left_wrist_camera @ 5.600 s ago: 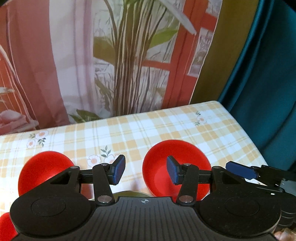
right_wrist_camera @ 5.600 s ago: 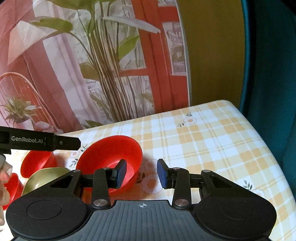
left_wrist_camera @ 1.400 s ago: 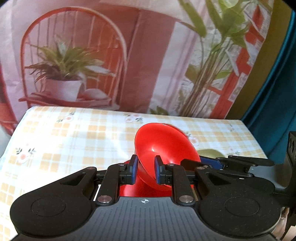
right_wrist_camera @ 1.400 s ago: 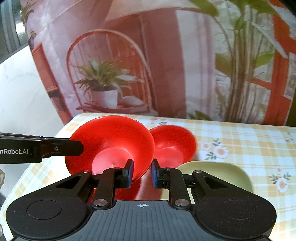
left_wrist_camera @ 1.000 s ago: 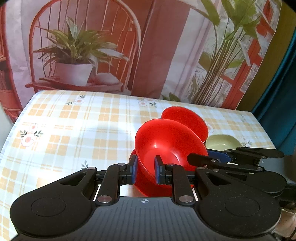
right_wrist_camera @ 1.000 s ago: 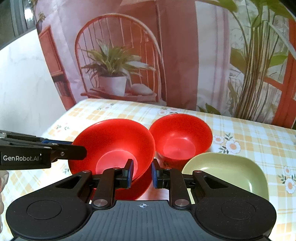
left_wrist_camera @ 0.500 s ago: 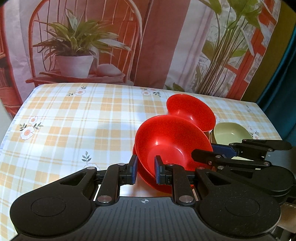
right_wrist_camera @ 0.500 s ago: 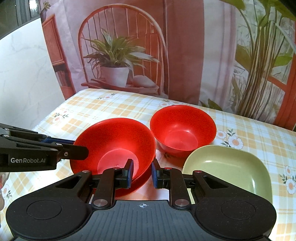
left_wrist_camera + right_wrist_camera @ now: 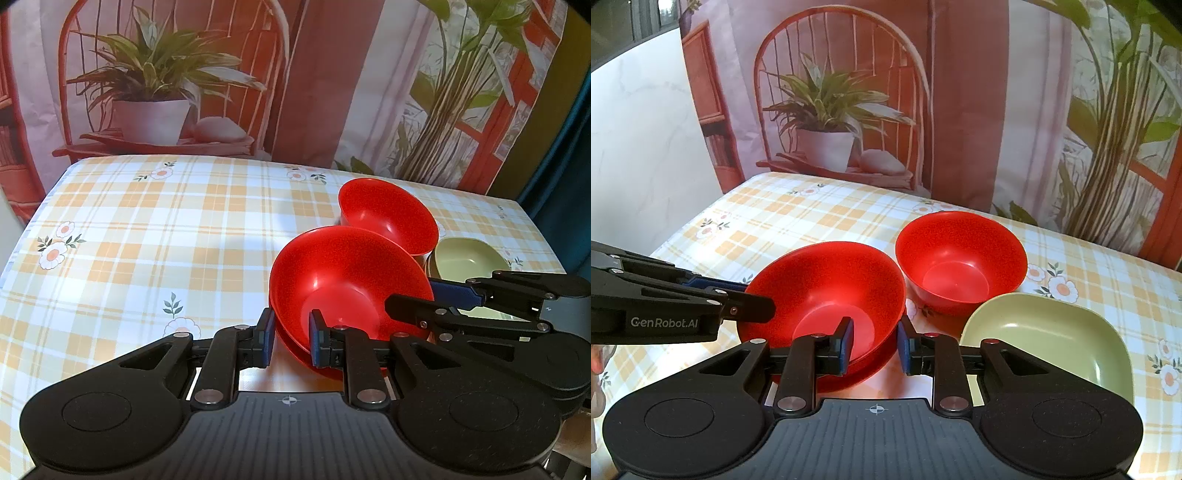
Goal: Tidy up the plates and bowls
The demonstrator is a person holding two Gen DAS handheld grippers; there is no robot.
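So both grippers are on the same big red bowl (image 9: 827,284), which sits nested in another red one on the checkered tabletop (image 9: 147,229). Left gripper (image 9: 291,341) is clamped on its near rim. Right gripper (image 9: 875,345) has just been opening, rim between the pads but loose. Smaller red bowl (image 9: 960,266) and green plate (image 9: 1052,339) sit just beside it.
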